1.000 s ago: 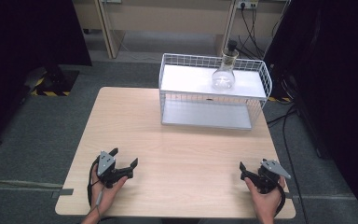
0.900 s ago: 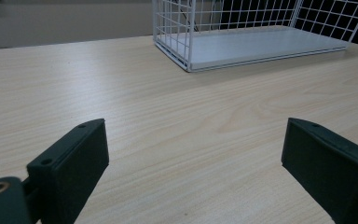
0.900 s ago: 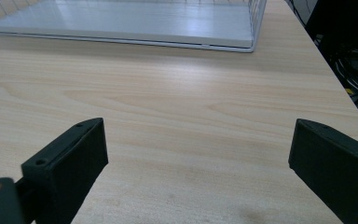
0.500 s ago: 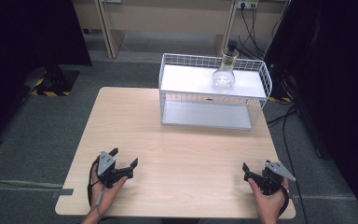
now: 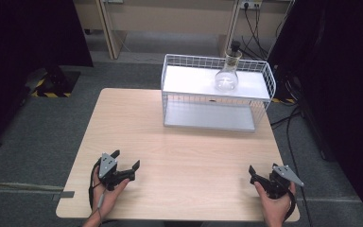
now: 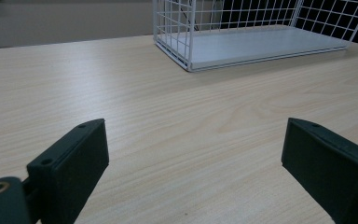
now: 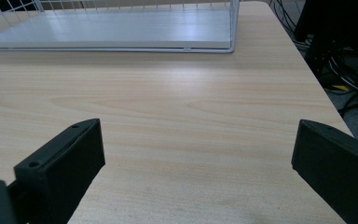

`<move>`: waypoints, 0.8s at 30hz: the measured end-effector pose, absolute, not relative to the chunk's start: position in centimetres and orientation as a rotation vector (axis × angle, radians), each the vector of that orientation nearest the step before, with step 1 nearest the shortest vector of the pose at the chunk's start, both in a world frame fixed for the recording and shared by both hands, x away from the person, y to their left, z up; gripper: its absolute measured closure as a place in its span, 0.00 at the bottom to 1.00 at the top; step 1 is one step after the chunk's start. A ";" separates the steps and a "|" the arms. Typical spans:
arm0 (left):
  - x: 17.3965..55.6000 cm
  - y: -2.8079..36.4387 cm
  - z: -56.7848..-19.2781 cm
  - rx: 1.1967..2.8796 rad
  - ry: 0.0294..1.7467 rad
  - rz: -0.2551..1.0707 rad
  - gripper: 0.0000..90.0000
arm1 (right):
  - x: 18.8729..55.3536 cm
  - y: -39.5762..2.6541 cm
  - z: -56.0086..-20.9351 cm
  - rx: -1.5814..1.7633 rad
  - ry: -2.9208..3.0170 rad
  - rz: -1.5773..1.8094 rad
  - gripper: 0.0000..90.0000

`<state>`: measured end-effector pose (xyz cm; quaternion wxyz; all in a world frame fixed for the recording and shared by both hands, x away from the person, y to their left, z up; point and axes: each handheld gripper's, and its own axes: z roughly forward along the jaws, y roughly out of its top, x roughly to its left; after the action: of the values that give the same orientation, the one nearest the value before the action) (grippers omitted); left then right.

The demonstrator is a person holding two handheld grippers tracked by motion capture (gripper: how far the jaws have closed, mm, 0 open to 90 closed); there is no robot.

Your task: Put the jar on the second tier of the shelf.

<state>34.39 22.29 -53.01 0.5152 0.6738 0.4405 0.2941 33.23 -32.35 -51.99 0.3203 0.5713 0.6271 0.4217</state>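
Right hand-held gripper slid nearer table edge — jaws apart.

Right tongs drew back toward table's near edge

We see a pale, wood-grained rectangular table, a white wire-grid rack with white shelves, a clear glass flask with a dark stopper, and grey carpet floor.
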 end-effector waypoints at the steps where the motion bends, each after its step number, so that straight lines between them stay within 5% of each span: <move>1: 34.4 22.3 -53.0 1.618 1.058 0.706 0.08 | 33.2 -32.4 -52.0 1.499 1.646 1.108 0.03; 24: 34.5 22.3 -53.0 1.620 1.063 0.695 0.08 | 33.0 -32.5 -52.0 1.486 1.643 1.121 0.02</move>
<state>34.49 22.35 -53.01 0.5153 0.6745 0.4424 0.2894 32.96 -32.47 -51.99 0.3235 0.5665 0.6260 0.4273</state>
